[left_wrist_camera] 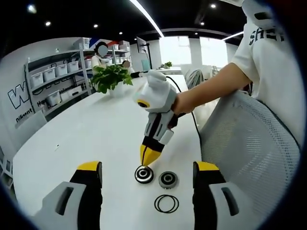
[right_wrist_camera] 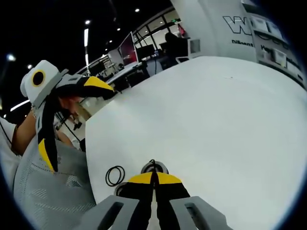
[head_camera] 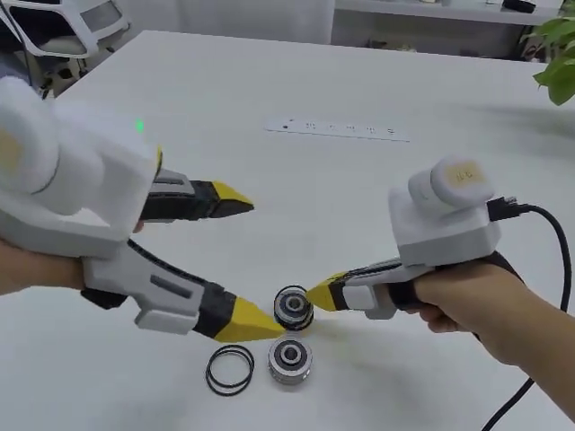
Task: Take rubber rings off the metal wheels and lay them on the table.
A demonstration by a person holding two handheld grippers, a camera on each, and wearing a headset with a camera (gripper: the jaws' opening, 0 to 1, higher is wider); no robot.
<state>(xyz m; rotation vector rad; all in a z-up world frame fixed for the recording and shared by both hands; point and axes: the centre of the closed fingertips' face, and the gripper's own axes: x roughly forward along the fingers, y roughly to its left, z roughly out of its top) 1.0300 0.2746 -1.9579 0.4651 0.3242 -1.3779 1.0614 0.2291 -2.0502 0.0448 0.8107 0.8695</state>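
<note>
Two metal wheels lie near the table's front edge: one wheel [head_camera: 294, 308] [left_wrist_camera: 144, 174] with black rubber rings on it, and a second wheel [head_camera: 289, 360] [left_wrist_camera: 168, 179] just in front of it. Two loose rubber rings [head_camera: 230, 368] [left_wrist_camera: 166, 203] [right_wrist_camera: 115, 175] lie flat beside them. My right gripper [head_camera: 314, 294] [right_wrist_camera: 154, 178] is shut, its tips at the first wheel's [right_wrist_camera: 154, 167] rim, pinching a thin black ring loop there. My left gripper [head_camera: 256, 267] [left_wrist_camera: 148, 166] stands wide open to the left, one jaw's tip beside the wheels, holding nothing.
A white power strip [head_camera: 337, 128] lies flat farther back on the white table [head_camera: 269, 90]. A potted plant [head_camera: 557, 54] [left_wrist_camera: 110, 76] stands at the far right. An office chair [head_camera: 76, 27] is behind the far left corner. The right gripper's cable [head_camera: 552, 269] trails off to the right.
</note>
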